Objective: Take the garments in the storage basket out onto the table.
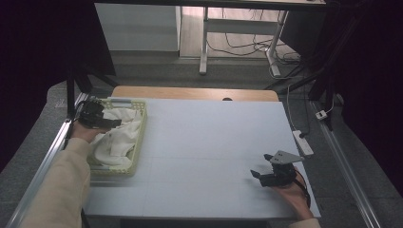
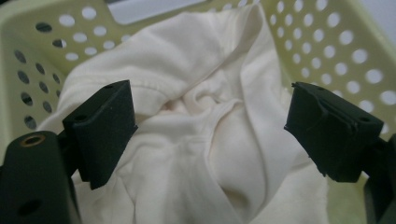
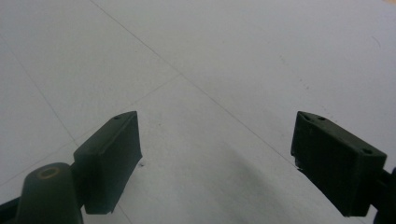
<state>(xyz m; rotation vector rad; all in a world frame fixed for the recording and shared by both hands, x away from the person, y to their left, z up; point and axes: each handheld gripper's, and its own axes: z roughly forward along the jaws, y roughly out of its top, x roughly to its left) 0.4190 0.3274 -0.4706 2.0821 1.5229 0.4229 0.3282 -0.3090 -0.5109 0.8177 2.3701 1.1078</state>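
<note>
Item: one cream-white garment [image 1: 116, 135], crumpled and folded over on itself, lying inside a pale yellow perforated plastic basket [image 1: 140, 124] at the left side of the table [image 1: 209, 142]; part of the cloth rides up toward the basket's near-right rim. In the left gripper view the same cloth [image 2: 205, 121] lies bunched in the basket [image 2: 336, 51], with a stitched seam or hem running across the upper fold and deep creases meeting near the middle. Left gripper [image 1: 102, 121]: held over the far-left part of the basket, above the cloth; its black jaws stand wide apart with nothing clamped, the cloth lying between and below them, and the left gripper [image 2: 210, 126] points down into the folds. Whether the pads touch the fabric cannot be told. The person's left forearm, in a light beige sleeve [image 1: 62, 190], comes in from the bottom left. Right gripper [image 1: 262, 175]: at the near right of the table, well apart from the basket, carrying a grey three-cornered plate on top; its jaws likewise stand apart and hold nothing. In the right gripper view, the right gripper [image 3: 215, 154] looks along the bare grey-white table surface [image 3: 224, 70], marked by thin seam lines. Table top: pale, flat, with a wooden edge along the far side.
</note>
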